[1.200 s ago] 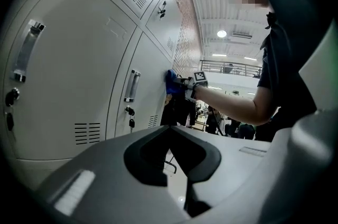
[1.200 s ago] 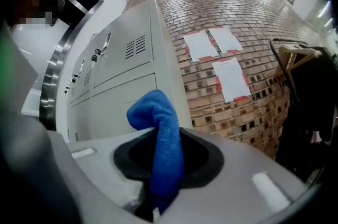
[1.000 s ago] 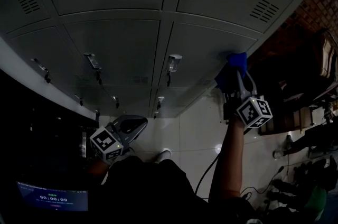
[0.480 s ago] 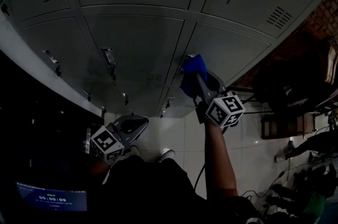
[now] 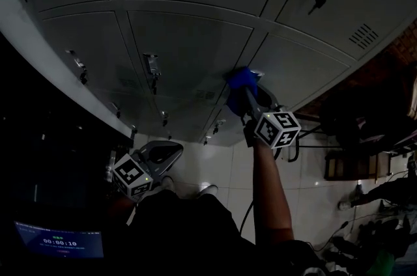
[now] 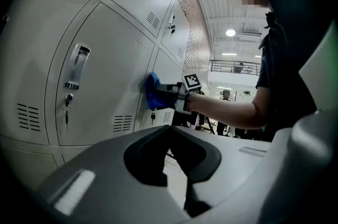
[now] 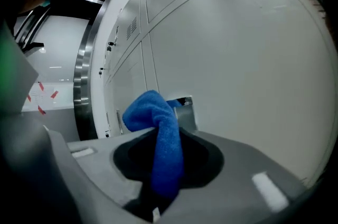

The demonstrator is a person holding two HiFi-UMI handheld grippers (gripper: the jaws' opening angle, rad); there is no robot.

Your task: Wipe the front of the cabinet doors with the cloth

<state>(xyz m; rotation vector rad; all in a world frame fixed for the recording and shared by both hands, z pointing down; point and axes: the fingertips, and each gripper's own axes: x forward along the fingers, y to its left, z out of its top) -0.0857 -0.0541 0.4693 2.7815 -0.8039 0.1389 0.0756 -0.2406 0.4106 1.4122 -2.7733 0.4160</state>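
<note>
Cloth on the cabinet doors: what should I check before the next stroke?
1. Grip on the cloth: ok. The right hand-held gripper has its jaws shut on it, with a fold sticking out in front.
2. Cloth against the door: ok. The left gripper view shows it pressed on the panel.
3. Path free of snags: not ok. A latch sits right behind the cloth, so it may catch.
4. Left hand-held gripper out of the way: ok. It is low, off the doors, jaws together and empty.
5. Which panels are already wiped: cannot tell.
</note>
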